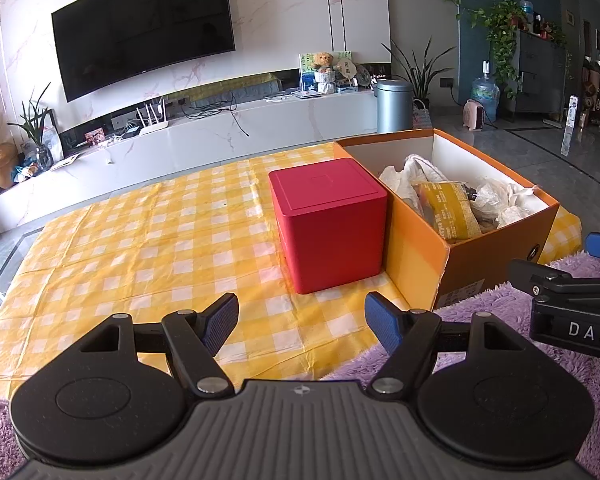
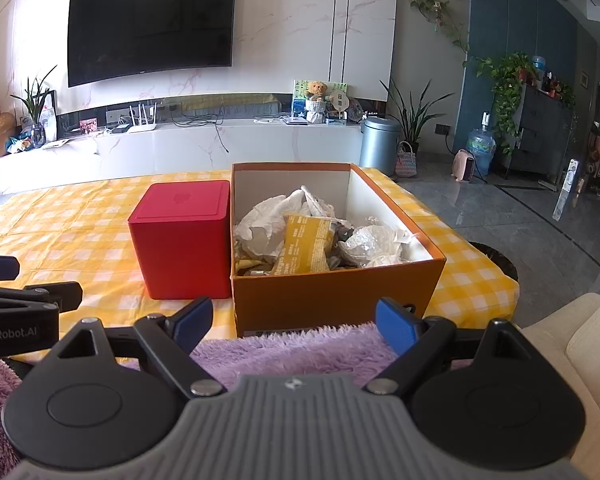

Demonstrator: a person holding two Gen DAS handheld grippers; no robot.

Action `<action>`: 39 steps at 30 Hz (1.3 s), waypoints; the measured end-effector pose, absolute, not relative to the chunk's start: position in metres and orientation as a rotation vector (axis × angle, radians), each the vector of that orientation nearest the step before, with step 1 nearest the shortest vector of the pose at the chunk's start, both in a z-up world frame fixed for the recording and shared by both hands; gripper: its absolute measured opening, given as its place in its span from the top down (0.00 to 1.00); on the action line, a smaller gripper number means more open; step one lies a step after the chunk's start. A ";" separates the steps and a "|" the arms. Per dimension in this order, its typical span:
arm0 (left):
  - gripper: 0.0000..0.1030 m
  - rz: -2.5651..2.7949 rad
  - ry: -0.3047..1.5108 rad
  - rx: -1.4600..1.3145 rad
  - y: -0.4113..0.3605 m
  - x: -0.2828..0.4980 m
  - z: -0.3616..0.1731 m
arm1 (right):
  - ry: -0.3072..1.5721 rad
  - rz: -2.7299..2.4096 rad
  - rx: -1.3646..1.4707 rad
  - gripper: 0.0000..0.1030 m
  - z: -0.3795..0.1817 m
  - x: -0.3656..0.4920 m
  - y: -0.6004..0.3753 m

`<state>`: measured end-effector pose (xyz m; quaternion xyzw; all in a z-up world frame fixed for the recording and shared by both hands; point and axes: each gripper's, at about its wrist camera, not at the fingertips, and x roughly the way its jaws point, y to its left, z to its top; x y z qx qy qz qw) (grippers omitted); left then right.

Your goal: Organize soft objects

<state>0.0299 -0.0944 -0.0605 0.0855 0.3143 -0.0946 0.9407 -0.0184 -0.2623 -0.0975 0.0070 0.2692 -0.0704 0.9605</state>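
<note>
The right gripper [image 2: 294, 322] is held with its jaws spread wide and nothing between them, above a purple fluffy blanket [image 2: 292, 354]. Beyond it, an orange cardboard box [image 2: 332, 296] filled with crumpled bags is set touching a red cube box [image 2: 184, 240] on a yellow checked tablecloth [image 2: 68, 232].

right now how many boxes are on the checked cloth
2. The red box stands closed on the cloth; the open orange box sits right beside it, on its right, full of crumpled bags. None seems hidden.
</note>
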 end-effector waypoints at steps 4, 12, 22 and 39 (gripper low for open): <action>0.18 -0.192 0.641 0.175 -0.094 0.030 -0.060 | 0.546 -0.143 0.014 0.15 -0.098 -0.019 -0.262; 0.18 -0.190 0.639 0.175 -0.092 0.029 -0.059 | 0.545 -0.143 0.013 0.15 -0.098 -0.019 -0.262; 0.18 -0.188 0.639 0.174 -0.091 0.029 -0.058 | 0.545 -0.145 0.013 0.15 -0.098 -0.020 -0.262; 0.18 -0.188 0.641 0.172 -0.090 0.028 -0.058 | 0.546 -0.148 0.012 0.15 -0.099 -0.021 -0.263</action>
